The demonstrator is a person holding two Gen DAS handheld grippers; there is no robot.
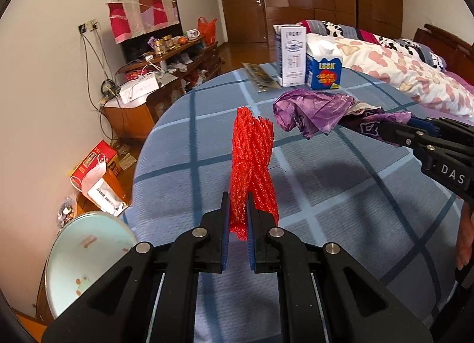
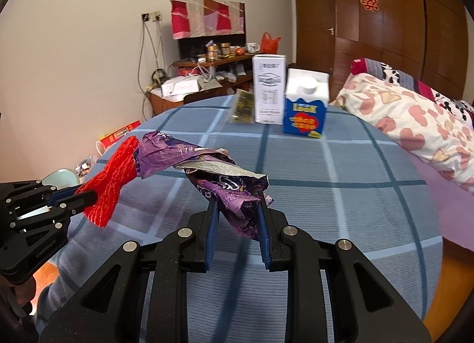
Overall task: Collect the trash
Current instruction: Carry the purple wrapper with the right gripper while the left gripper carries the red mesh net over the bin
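Above the blue checked table [image 1: 340, 194], the left gripper [image 1: 238, 212] is pinching a red foam net [image 1: 253, 162] tightly between its pads, the net sticking up in the air. Just right of the net, the right gripper [image 2: 238, 209] is clamping a crumpled purple wrapper [image 2: 225, 183]. At the table's far edge a white carton [image 1: 291, 55] and a blue carton [image 1: 324, 68] are standing upright, side by side.

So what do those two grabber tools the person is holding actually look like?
Both are matte black plastic frames with silver round bolts. The left gripper and the right gripper each have two flat fingers faced with ribbed blue pads. White lettering marks the right one's side.
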